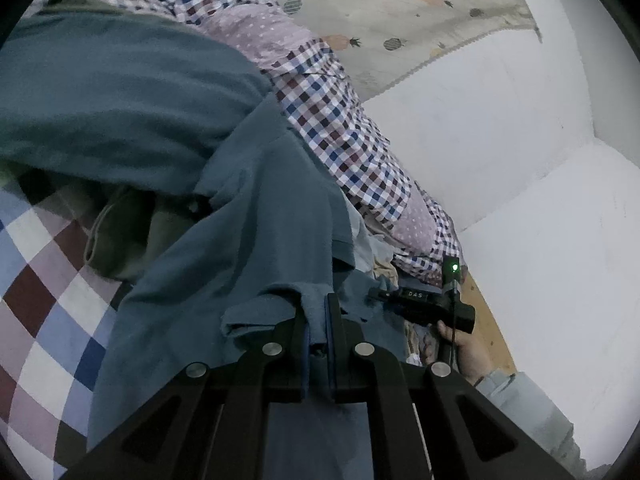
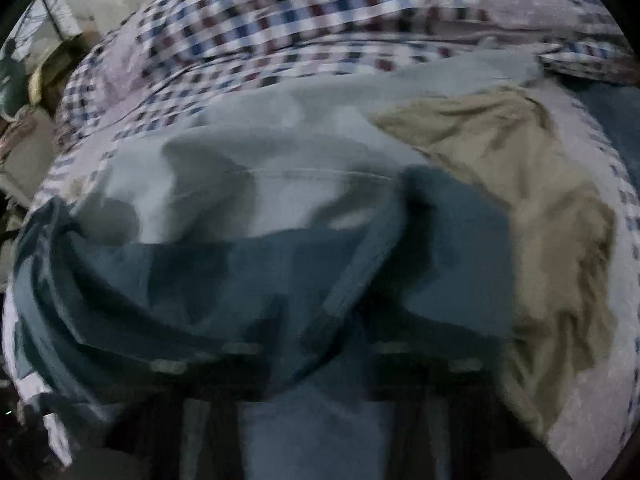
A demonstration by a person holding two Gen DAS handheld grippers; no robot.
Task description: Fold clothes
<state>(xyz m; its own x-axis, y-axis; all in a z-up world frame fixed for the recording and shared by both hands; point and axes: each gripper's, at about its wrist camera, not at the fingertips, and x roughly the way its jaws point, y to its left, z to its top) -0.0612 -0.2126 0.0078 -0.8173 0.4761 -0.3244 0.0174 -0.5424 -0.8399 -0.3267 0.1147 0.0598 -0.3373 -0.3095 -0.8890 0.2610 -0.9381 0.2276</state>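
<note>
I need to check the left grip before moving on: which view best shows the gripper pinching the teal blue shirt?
The left wrist view. It is sharp and shows the left gripper with a fold of the teal blue shirt pinched between its fingers. In the right wrist view the shirt is blurred and drapes over the right gripper, hiding its fingers.

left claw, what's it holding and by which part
The left claw is shut on the teal shirt, pinching a bunched fold at its hemmed edge.

matt teal knit shirt [image 1: 248, 240]; checked cotton quilt [image 1: 340, 128].
</note>
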